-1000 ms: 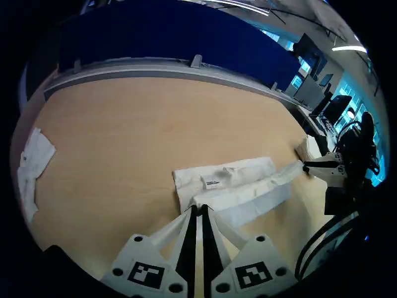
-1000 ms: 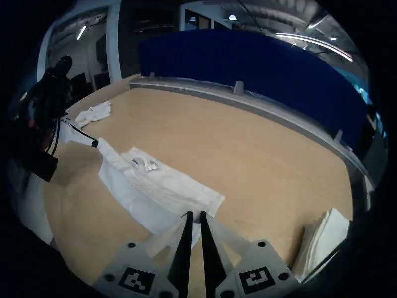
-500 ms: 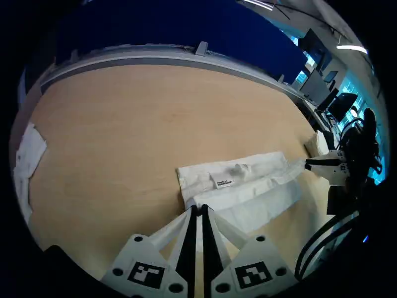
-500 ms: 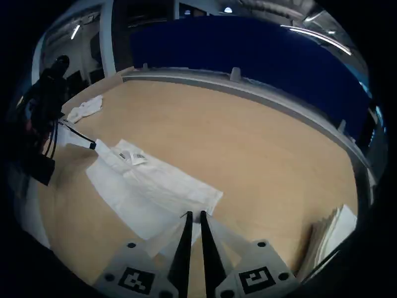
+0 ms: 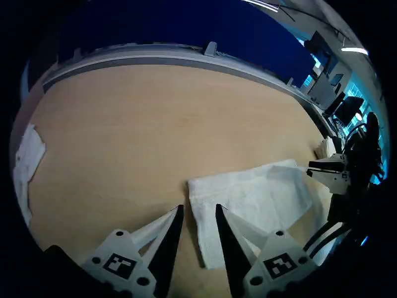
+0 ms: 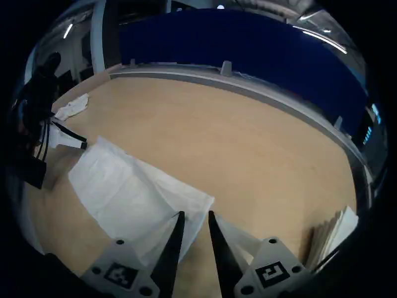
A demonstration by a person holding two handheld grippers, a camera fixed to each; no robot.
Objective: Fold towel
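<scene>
Towel (image 5: 253, 198) down, folded flat on your wooden table (image 5: 124, 124)!
White and slightly rumpled, it lies right at your fingertips. Half a second ago your left gripper (image 5: 198, 206) and right gripper (image 6: 195, 213) pinched its edge; now both have let go, jaws apart.

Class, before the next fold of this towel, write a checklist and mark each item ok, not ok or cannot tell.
1. Left gripper open: ok.
2. Right gripper open: ok.
3. Towel down on the table: ok.
4. Towel edges lined up: cannot tell.
5. Stack apart from the towel: ok.
</scene>
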